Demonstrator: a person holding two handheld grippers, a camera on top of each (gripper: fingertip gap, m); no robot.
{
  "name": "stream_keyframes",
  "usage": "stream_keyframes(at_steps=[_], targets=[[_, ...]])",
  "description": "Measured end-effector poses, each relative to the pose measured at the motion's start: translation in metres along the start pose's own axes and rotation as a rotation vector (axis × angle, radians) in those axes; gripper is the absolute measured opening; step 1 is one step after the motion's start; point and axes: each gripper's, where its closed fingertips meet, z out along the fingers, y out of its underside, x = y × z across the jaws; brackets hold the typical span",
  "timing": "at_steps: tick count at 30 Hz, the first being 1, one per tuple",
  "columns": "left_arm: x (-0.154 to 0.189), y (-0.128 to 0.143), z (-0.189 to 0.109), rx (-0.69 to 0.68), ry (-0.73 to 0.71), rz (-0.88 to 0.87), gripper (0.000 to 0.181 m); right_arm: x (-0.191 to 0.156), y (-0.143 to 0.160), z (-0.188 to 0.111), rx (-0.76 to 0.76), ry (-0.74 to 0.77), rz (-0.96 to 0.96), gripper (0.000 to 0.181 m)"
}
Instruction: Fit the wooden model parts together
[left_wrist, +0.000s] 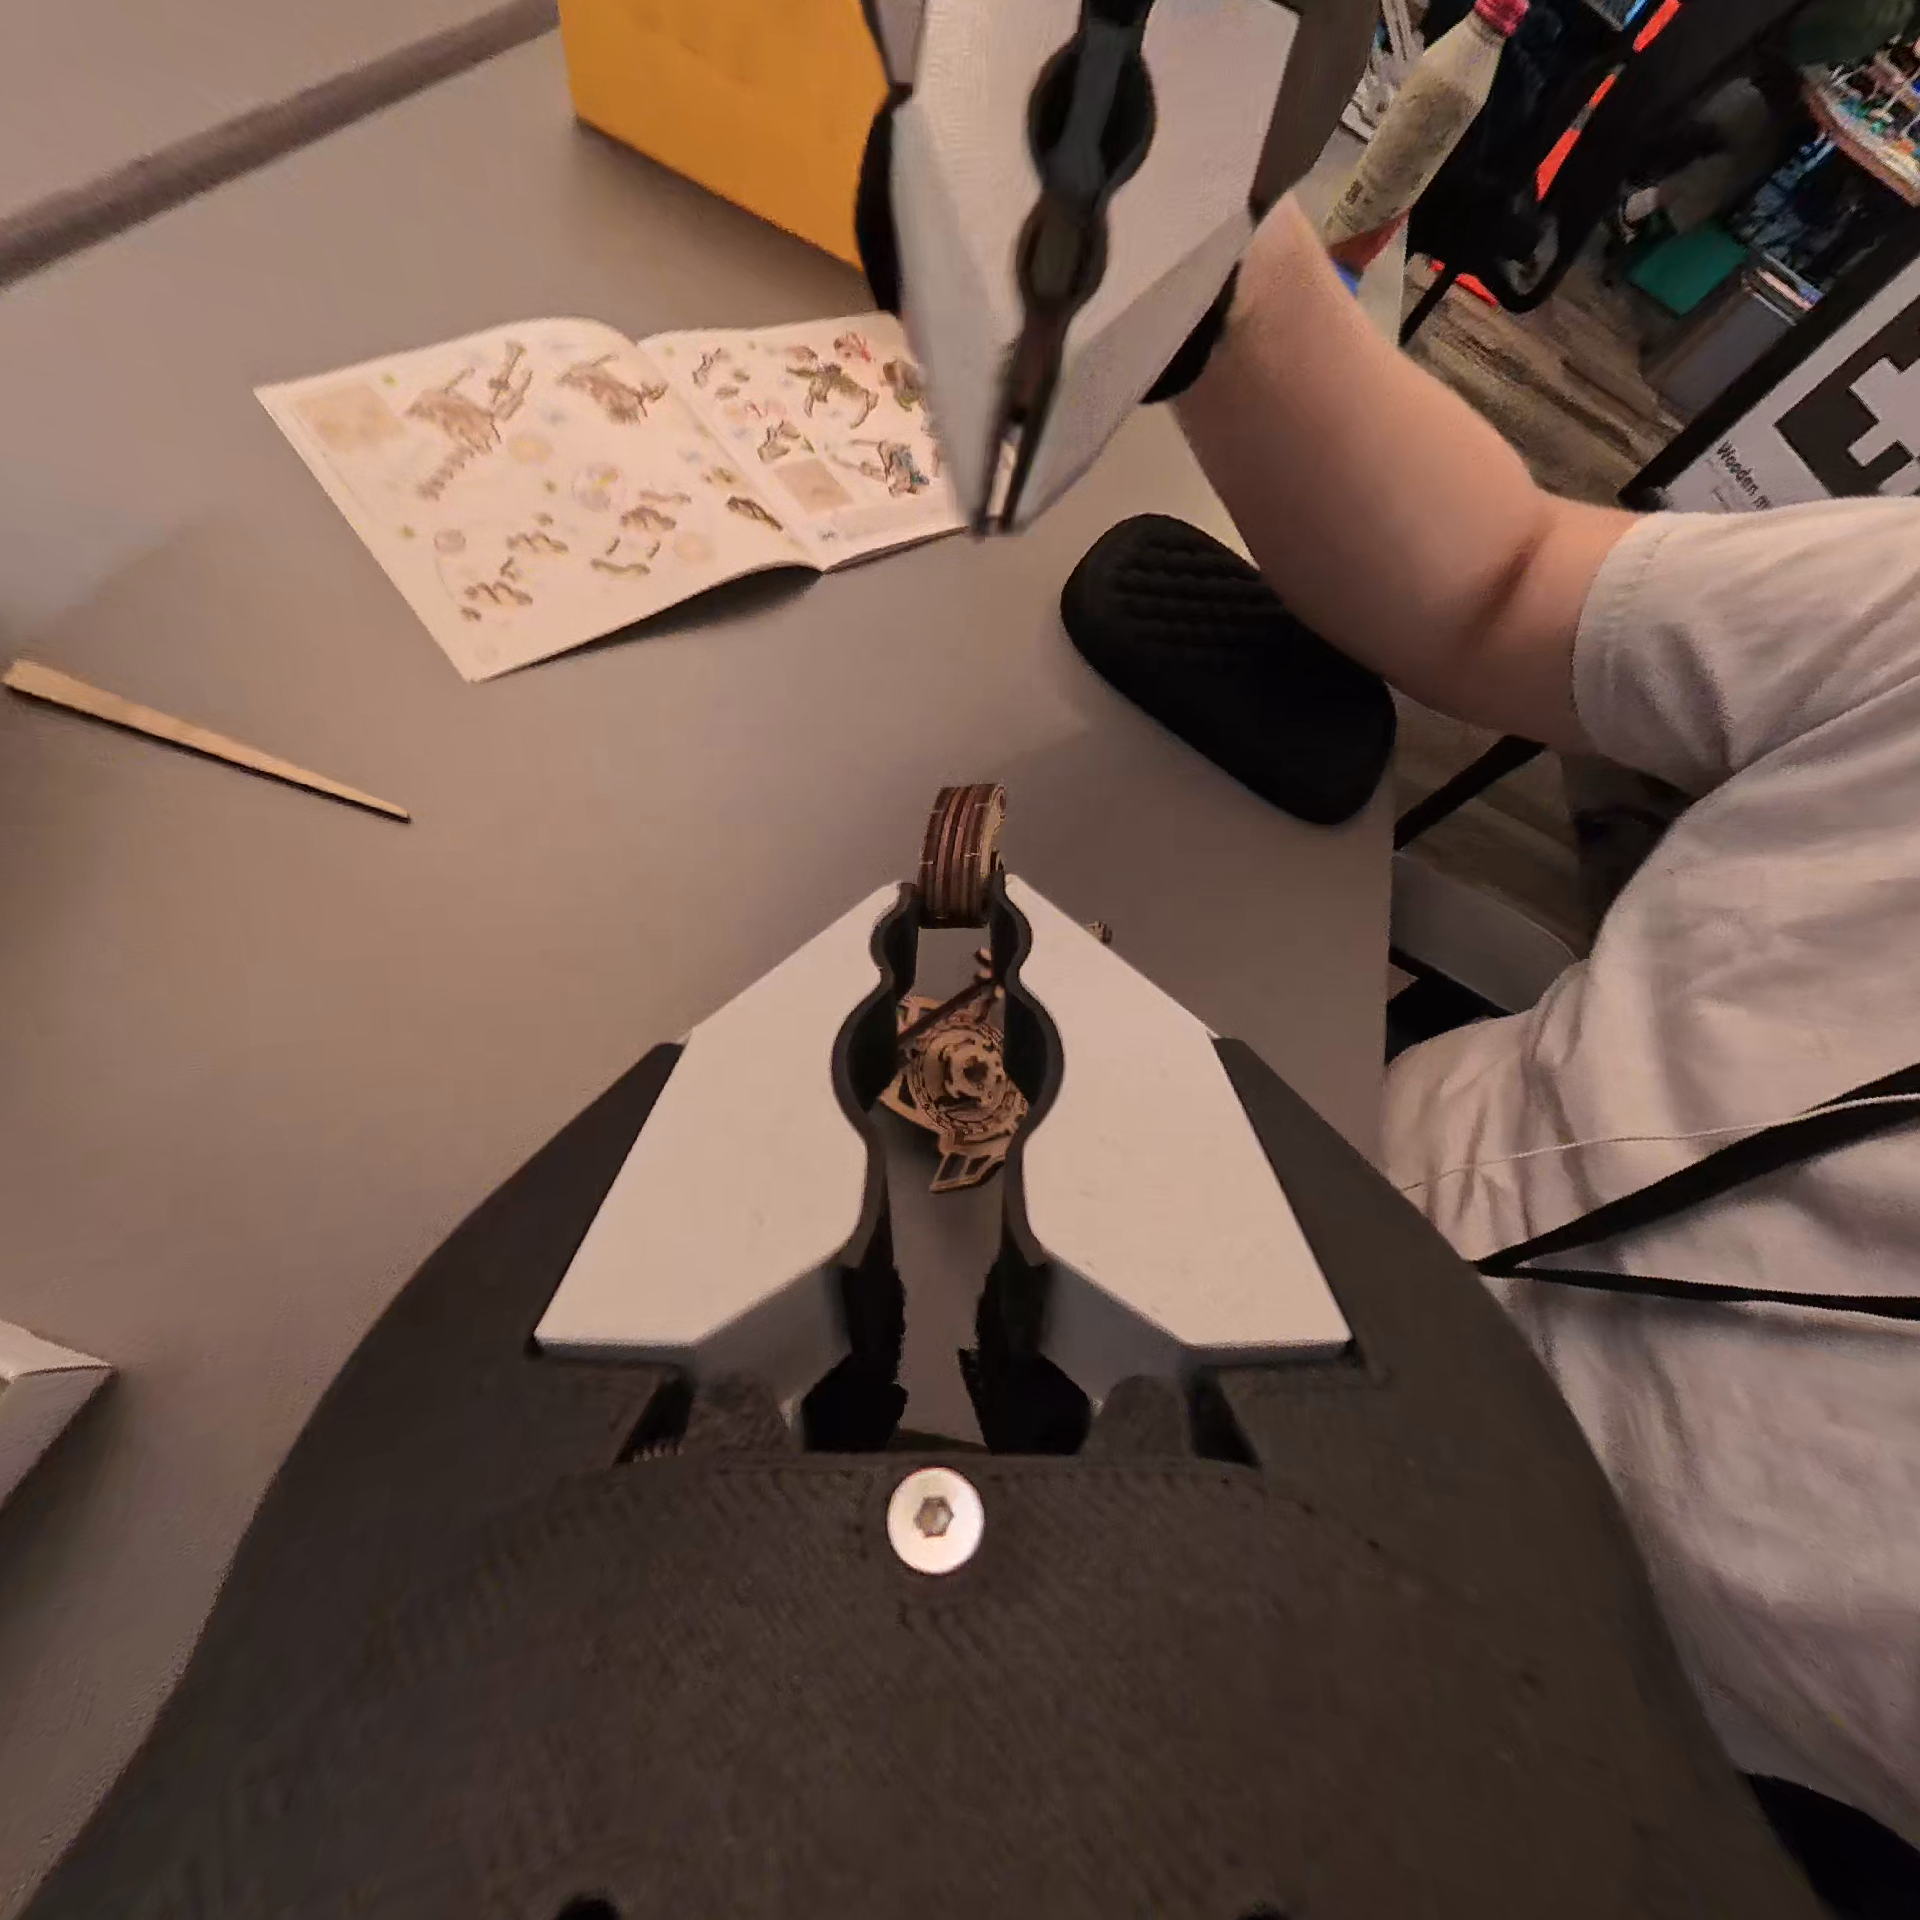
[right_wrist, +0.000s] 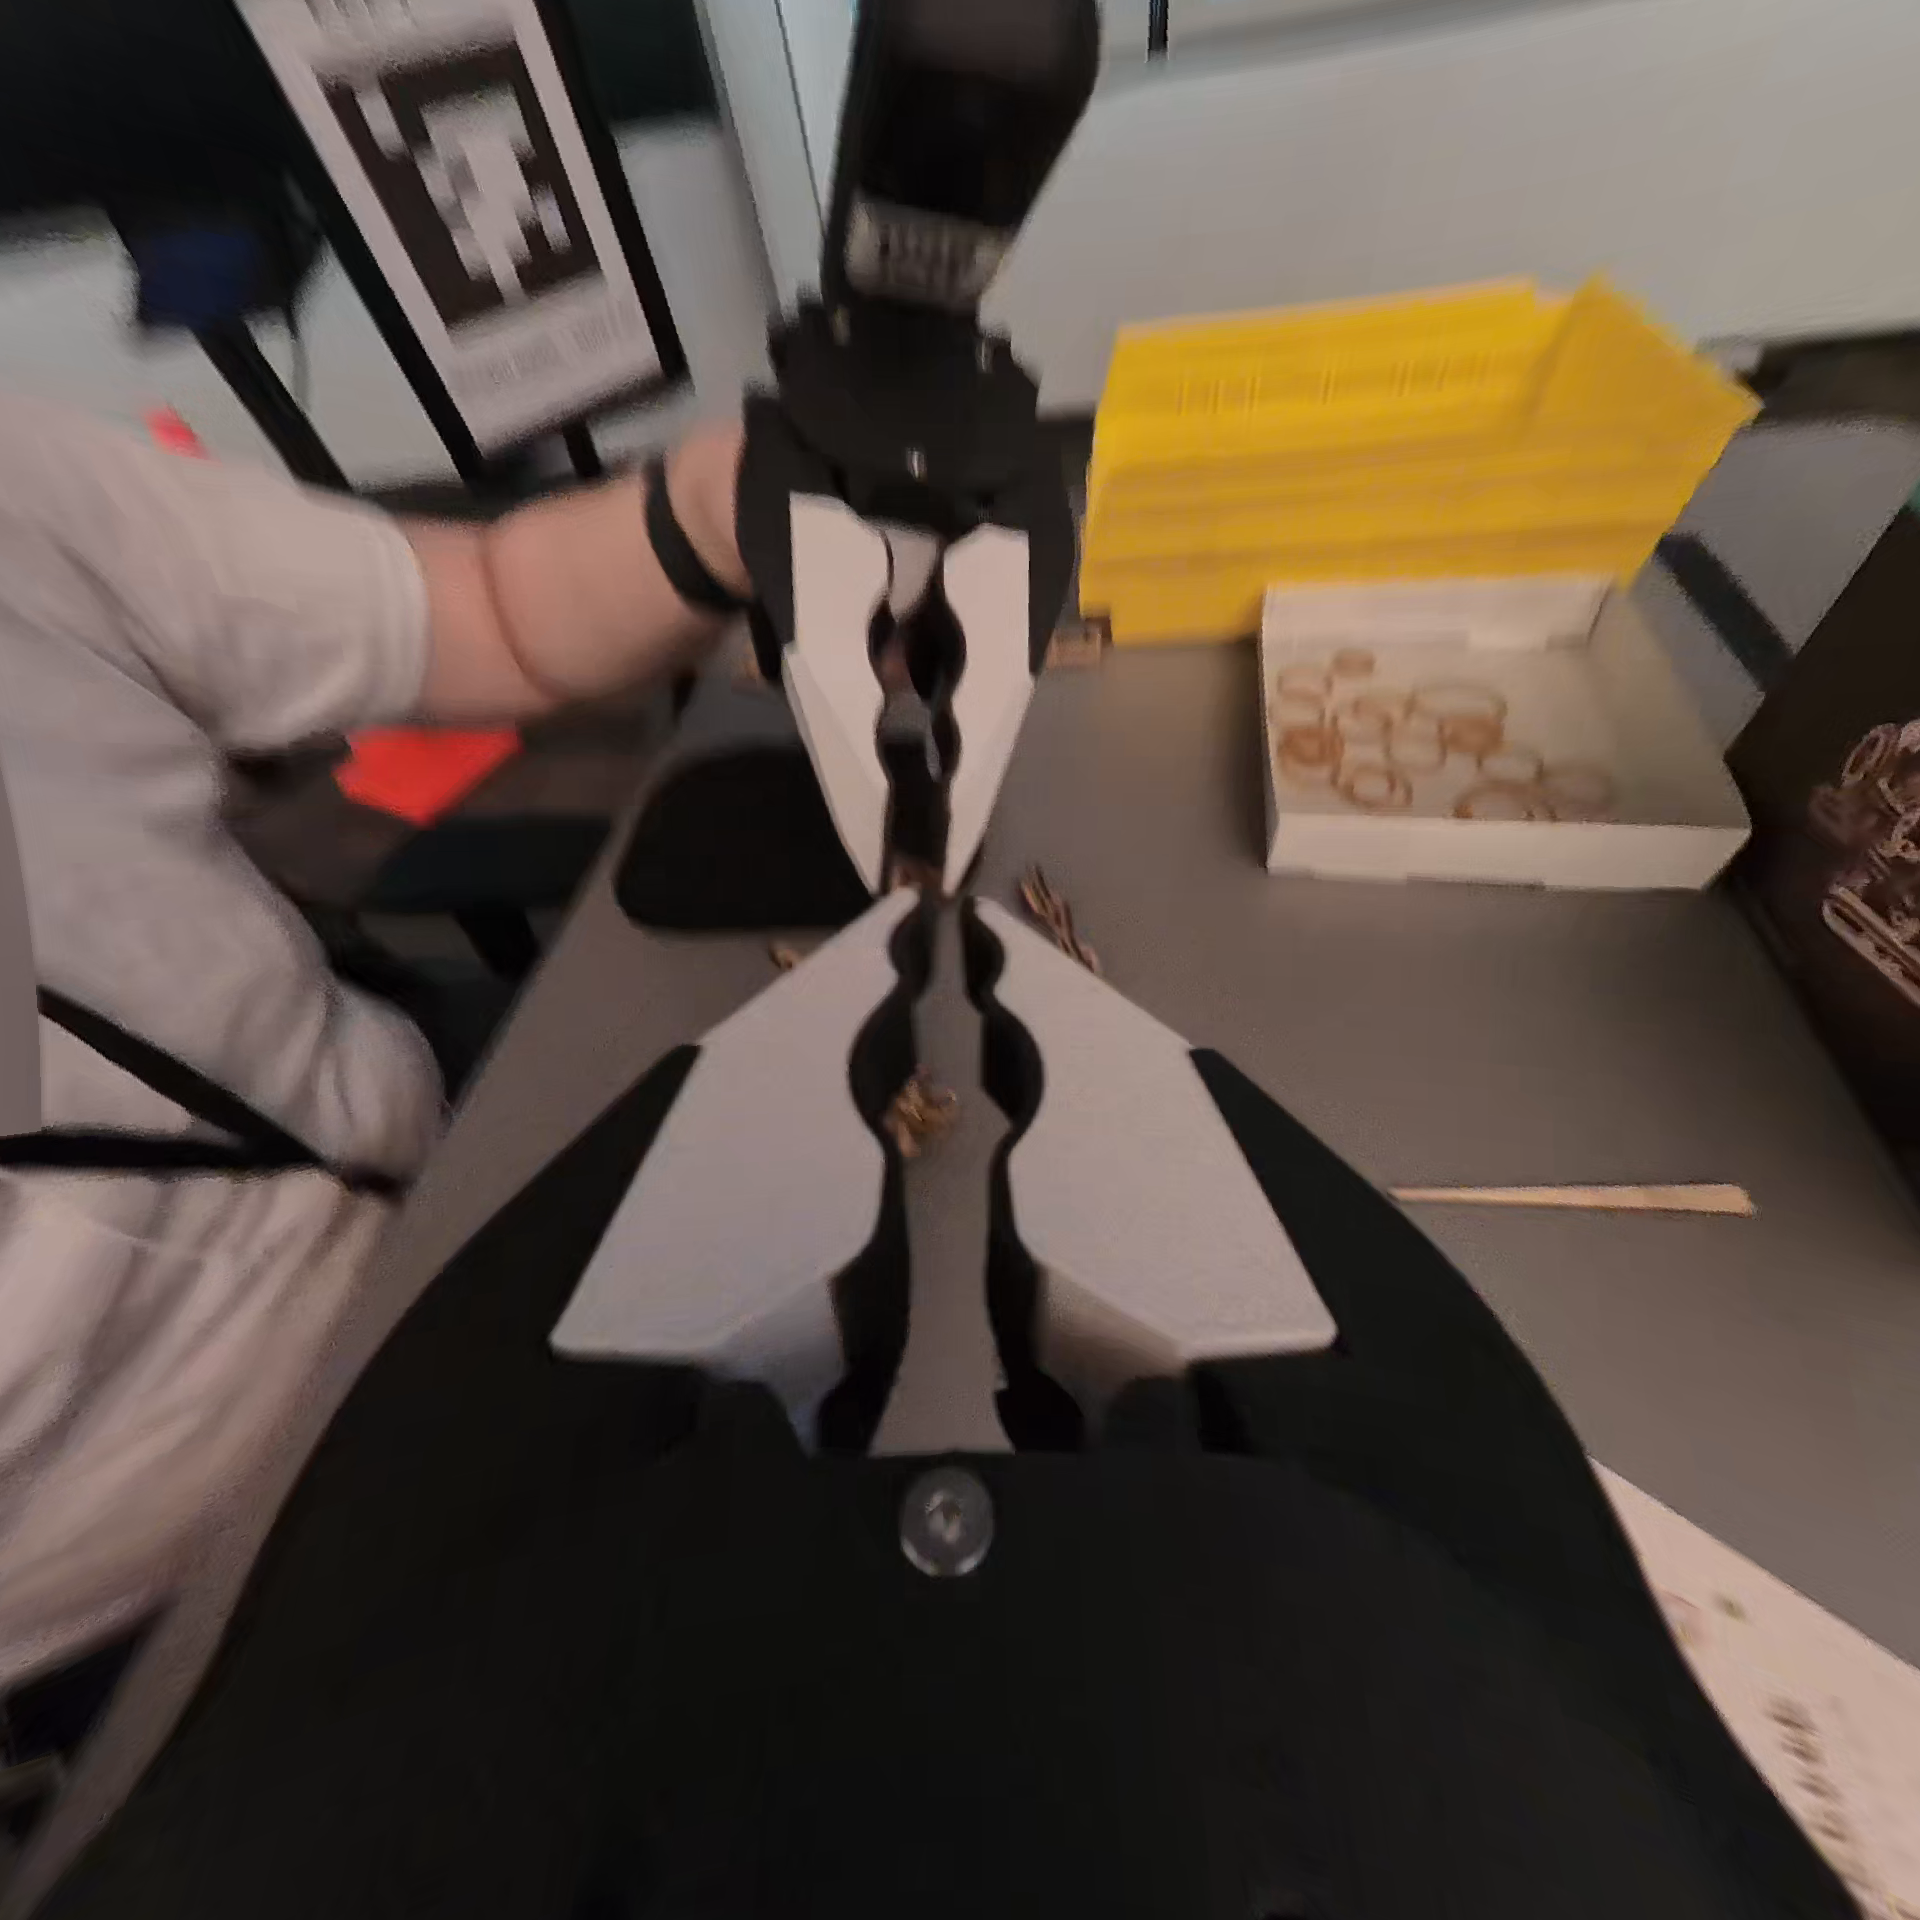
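Note:
My left gripper (left_wrist: 958, 896) is shut on a small layered wooden wheel (left_wrist: 961, 847); both fingertips press on its sides and it stands up beyond them. Below it, seen between my fingers, a wooden gear assembly (left_wrist: 961, 1091) lies on the grey table (left_wrist: 623, 883). My right gripper (left_wrist: 992, 514) hangs above and beyond it, tips down, jaws together. In the blurred right wrist view my right gripper (right_wrist: 935, 914) is shut and points at the left gripper (right_wrist: 920, 873), tips nearly meeting. I cannot tell whether anything thin is pinched in the right tips.
An open instruction booklet (left_wrist: 623, 468) and a wooden stick (left_wrist: 208, 738) lie at the left. A yellow box (left_wrist: 727, 104) stands behind. A black armrest pad (left_wrist: 1226, 665) and a person's arm (left_wrist: 1403, 499) are at the right. A white box of wooden rings (right_wrist: 1475, 748) is nearby. There is about 6 centimetres between the tips of the two grippers.

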Motion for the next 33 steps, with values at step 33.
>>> stream_keyframes(at_steps=[33], targets=[[-0.031, 0.041, 0.034, -0.154, 0.026, -0.272, 0.011, 0.012, 0.089, 0.050, -0.447, 0.345, -0.587, 0.007]])
